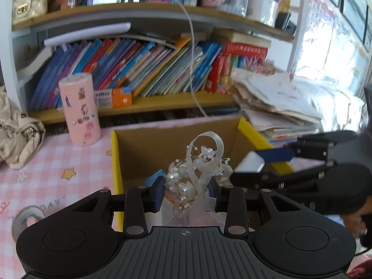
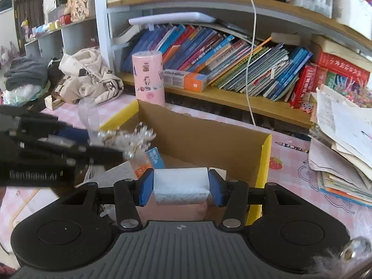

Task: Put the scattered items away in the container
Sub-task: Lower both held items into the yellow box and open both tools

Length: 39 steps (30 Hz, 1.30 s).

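An open cardboard box (image 1: 148, 148) with yellow flap edges stands on the pink checked table; in the right wrist view the cardboard box (image 2: 209, 137) holds a few small packets. My left gripper (image 1: 186, 194) is shut on a white pearl-and-ribbon ornament (image 1: 200, 169), held over the box's near edge. The right gripper (image 2: 181, 187) is shut on a small white box (image 2: 181, 183) above the carton's near side. From the left wrist view the right gripper (image 1: 258, 165) comes in from the right with that white box (image 1: 250, 164). The left gripper (image 2: 109, 148) and ornament (image 2: 130, 137) show blurred at the left of the right wrist view.
A pink sticker-covered cylinder (image 1: 80, 109) stands left of the carton. Behind it a shelf holds leaning books (image 1: 144, 69). A heap of papers (image 1: 286, 107) lies at the right, a crumpled cream cloth (image 1: 16, 125) at the left, and a tape roll (image 1: 25, 218) near the front left.
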### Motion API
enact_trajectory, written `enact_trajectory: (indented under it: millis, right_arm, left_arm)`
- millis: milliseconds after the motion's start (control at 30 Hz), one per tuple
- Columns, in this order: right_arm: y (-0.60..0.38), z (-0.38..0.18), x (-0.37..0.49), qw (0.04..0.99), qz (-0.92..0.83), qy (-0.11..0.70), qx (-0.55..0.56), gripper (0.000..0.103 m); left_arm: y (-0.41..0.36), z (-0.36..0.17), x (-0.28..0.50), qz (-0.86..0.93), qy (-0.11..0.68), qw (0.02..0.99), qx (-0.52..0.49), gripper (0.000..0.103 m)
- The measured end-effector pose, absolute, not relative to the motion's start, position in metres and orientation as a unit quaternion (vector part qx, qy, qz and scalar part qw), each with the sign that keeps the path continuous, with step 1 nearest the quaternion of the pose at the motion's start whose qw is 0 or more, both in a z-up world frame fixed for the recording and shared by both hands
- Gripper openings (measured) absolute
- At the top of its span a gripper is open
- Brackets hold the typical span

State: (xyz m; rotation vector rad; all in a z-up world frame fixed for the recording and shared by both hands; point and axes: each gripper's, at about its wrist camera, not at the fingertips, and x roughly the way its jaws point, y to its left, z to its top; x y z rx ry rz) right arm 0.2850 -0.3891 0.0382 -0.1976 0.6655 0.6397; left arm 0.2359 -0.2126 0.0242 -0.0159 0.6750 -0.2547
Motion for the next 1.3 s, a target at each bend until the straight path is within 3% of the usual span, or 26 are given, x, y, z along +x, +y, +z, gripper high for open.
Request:
enact_trajectory:
  millis: [233, 333, 400, 467, 967, 1300]
  right_arm:
    - [-0.376, 0.033, 0.315, 0.876, 0.327, 0.336, -0.115, 0.047]
    - [-0.366, 0.028, 0.329, 0.867, 0.335, 0.344, -0.134, 0.047]
    - [-0.36, 0.025, 0.336, 0.861, 0.341, 0.349, -0.147, 0.047]
    - [-0.355, 0.021, 0.343, 0.852, 0.346, 0.358, -0.159, 0.047]
    - [-0.328, -0.002, 0.363, 0.812, 0.368, 0.403, -0.205, 0.048]
    - [-0.338, 0.011, 0.35, 0.832, 0.361, 0.379, -0.184, 0.058]
  left_arm:
    - [-0.206, 0.017, 0.25, -0.096, 0.337, 0.937, -0.004, 0.043]
    - [-0.204, 0.02, 0.251, -0.081, 0.331, 0.94, -0.004, 0.059]
    - [-0.204, 0.025, 0.247, -0.078, 0.318, 0.945, -0.002, 0.076]
    - [-0.204, 0.029, 0.243, -0.077, 0.306, 0.949, 0.001, 0.081]
    - [-0.203, 0.034, 0.203, -0.064, 0.279, 0.958, -0.004, 0.085]
    - [-0.201, 0.038, 0.192, -0.053, 0.272, 0.961, -0.004, 0.086]
